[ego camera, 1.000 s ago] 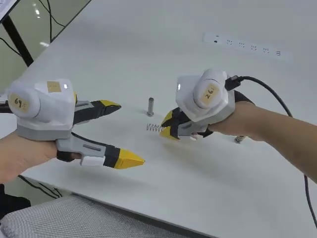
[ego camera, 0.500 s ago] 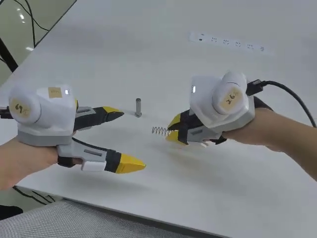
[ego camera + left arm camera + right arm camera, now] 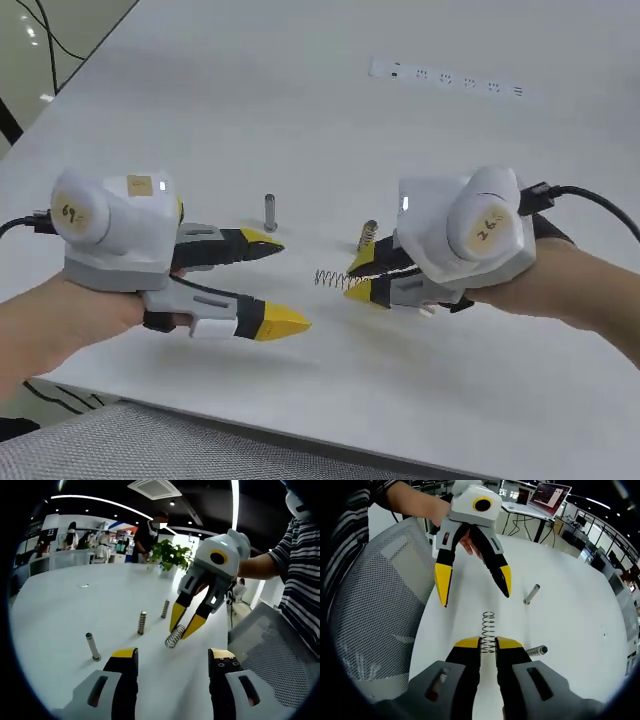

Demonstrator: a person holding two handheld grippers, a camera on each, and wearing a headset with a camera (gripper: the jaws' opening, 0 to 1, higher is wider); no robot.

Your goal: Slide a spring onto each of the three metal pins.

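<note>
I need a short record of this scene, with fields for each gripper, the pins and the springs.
left gripper: open, empty
right gripper: shut on a spring, which sticks out ahead of the jaws
bare pin: upright on the table, no spring on it
nearer sprung pin: upright, spring on
farther sprung pin: upright, spring on

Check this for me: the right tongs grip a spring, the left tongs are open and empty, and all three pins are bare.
The right tongs do grip a spring and the left tongs are open and empty, but not all pins are bare. In the left gripper view the near pin is bare, while the middle pin and the far pin each carry a spring.
</note>
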